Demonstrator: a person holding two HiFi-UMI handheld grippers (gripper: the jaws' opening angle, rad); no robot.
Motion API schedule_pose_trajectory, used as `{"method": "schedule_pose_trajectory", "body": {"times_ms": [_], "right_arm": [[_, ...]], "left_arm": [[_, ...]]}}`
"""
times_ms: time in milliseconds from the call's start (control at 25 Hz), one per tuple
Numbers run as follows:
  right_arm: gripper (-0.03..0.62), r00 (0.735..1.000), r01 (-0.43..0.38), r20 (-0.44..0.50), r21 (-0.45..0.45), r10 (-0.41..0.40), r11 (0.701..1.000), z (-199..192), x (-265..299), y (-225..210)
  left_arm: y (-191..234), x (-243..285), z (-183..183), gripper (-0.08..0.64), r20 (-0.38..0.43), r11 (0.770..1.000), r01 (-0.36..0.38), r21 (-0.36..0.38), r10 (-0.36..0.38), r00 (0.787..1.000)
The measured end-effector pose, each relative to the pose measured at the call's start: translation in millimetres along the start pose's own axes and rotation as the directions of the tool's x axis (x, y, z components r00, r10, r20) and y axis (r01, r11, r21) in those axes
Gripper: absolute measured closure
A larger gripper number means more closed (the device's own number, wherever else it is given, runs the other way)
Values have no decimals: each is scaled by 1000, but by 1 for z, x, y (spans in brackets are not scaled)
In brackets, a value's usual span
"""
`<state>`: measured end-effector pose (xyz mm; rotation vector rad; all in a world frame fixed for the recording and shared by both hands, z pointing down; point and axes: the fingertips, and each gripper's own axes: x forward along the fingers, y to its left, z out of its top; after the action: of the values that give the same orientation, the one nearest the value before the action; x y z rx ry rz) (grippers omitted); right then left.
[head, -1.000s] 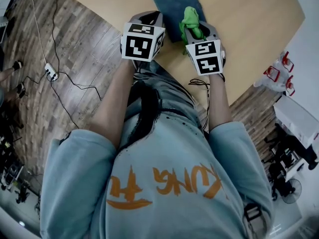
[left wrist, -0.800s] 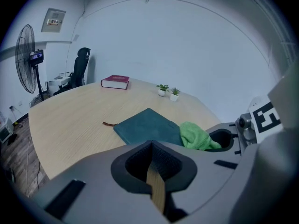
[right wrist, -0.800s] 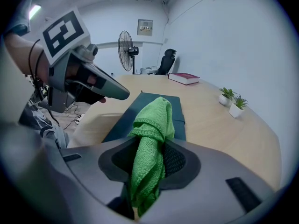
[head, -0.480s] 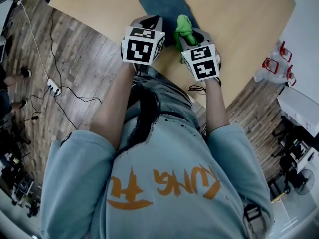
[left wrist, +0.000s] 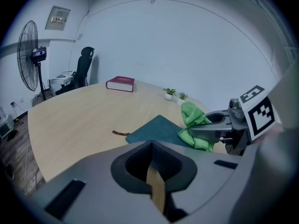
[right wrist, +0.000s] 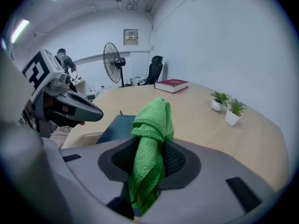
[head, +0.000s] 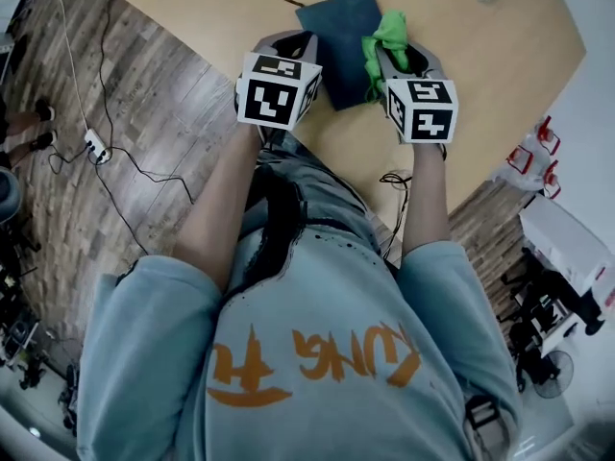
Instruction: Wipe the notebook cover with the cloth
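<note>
A dark teal notebook (head: 336,36) lies flat on the wooden table (head: 500,56), near its front edge. My right gripper (head: 399,51) is shut on a bunched green cloth (head: 384,38), which sticks out past its jaws over the notebook's right edge. The left gripper view shows the cloth (left wrist: 196,125) low over the notebook (left wrist: 156,130); whether they touch I cannot tell. In the right gripper view the cloth (right wrist: 152,134) fills the right gripper (right wrist: 152,160). My left gripper (head: 296,41) hovers at the notebook's left near corner, shut and holding nothing (left wrist: 152,167).
A red book (left wrist: 120,83) lies far back on the table, with small potted plants (right wrist: 226,107) toward the right. A small brown strip (left wrist: 120,133) lies beside the notebook. A power strip and cables (head: 96,142) run over the floor on the left. A fan (right wrist: 112,59) and chair stand behind.
My right gripper has carried the cloth forward and to the right, from the notebook's near end to along its right edge. The left gripper has hardly moved.
</note>
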<state>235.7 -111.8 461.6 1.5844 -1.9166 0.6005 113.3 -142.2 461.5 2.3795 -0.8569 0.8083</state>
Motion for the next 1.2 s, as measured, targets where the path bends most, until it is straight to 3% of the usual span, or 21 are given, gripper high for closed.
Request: {"method": "schedule_pose_trajectory", "body": {"times_ms": [480,840,1200], "right_arm": [[474,998,-56,9,-80,57,995,66,73,-16],[474,997,-72,-20,-146,70,987,60,99,-14],[474,998,-61,-11,-142,60,988,56,89,-15]], "left_arm": [[31,17,23,545,26,996,-18,-90,21,999],[24,31,15,545,-5,996,-7,-86,6,1000],[14,35,8,545,-33,998,1,-61,-3,999]]}}
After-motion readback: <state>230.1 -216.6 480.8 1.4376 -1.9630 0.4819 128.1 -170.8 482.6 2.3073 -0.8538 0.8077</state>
